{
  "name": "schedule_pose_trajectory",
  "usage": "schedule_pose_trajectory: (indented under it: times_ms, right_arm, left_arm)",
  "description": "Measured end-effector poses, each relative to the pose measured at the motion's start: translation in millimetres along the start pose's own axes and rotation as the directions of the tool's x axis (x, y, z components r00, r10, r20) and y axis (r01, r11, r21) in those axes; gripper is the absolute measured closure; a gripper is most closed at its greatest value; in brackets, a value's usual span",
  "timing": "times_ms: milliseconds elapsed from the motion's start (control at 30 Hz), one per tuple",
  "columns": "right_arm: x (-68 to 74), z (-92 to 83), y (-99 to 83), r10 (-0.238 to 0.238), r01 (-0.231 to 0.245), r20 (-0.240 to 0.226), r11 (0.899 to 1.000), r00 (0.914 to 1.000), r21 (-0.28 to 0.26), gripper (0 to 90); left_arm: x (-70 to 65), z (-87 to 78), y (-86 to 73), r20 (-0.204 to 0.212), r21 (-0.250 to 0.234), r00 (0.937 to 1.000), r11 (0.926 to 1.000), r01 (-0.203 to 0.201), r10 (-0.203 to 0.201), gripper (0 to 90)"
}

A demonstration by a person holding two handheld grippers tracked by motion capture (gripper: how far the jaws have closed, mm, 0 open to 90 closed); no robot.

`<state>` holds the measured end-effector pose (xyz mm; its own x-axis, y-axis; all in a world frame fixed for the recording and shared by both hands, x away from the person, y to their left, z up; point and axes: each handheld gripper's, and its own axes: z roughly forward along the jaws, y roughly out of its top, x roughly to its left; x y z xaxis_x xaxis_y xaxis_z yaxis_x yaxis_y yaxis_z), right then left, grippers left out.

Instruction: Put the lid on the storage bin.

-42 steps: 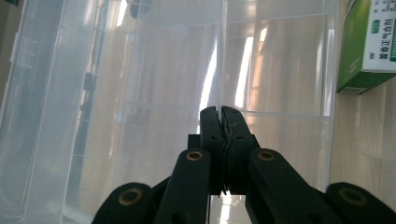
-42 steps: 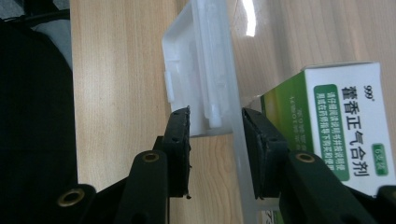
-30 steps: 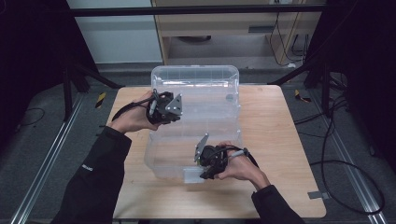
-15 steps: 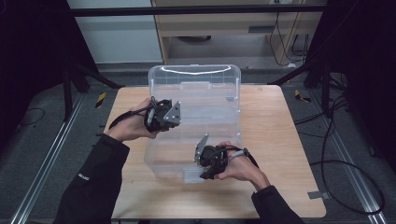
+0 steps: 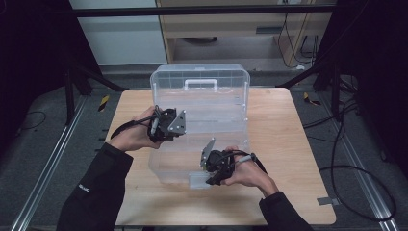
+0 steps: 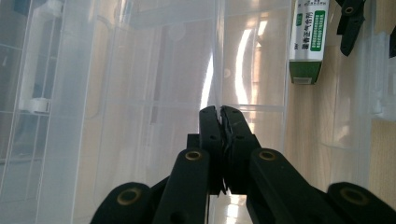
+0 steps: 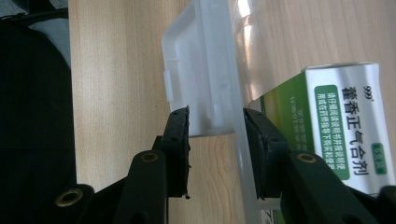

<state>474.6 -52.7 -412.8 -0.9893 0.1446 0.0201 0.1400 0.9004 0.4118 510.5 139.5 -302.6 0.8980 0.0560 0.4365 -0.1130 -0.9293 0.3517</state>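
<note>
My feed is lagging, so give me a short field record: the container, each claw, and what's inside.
container: clear plastic storage box on the wooden table, lid standing open
left claw: shut on the box's thin clear side wall
right claw: jaws on either side of the box's front latch
contents: green and white medicine carton lying inside the box

The table (image 5: 298,144) has a light wooden top with rounded corners. A clear plastic box (image 5: 202,159) rests directly on it, near the middle, with its hinged lid (image 5: 199,84) raised upright at the far edge. The box bottom lies flat on the wood, and the grain shows through the clear walls.
</note>
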Motion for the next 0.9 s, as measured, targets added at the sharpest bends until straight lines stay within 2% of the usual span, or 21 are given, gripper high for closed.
schedule_pose_trajectory:
  times_ms: [67,100,900]
  right_arm:
    - [-0.3,0.0,-0.2,0.000,0.000,-0.004,1.000,1.0000,-0.002,63.5]
    - [-0.4,-0.2,-0.2,0.000,0.000,-0.003,1.000,1.0000,-0.002,63.4]
    - [1.4,-1.3,-1.8,0.011,-0.011,0.014,1.000,0.9998,-0.018,62.1]
  left_arm:
    - [-3.6,-0.2,-1.3,0.007,0.001,0.9991,0.9991,0.043,-0.043,87.6]
    - [-1.4,-0.6,-0.8,0.005,0.003,1.0000,1.0000,0.004,-0.004,87.5]
    - [-12.6,-1.1,-3.5,0.019,0.010,0.9997,0.9998,0.015,-0.016,86.7]
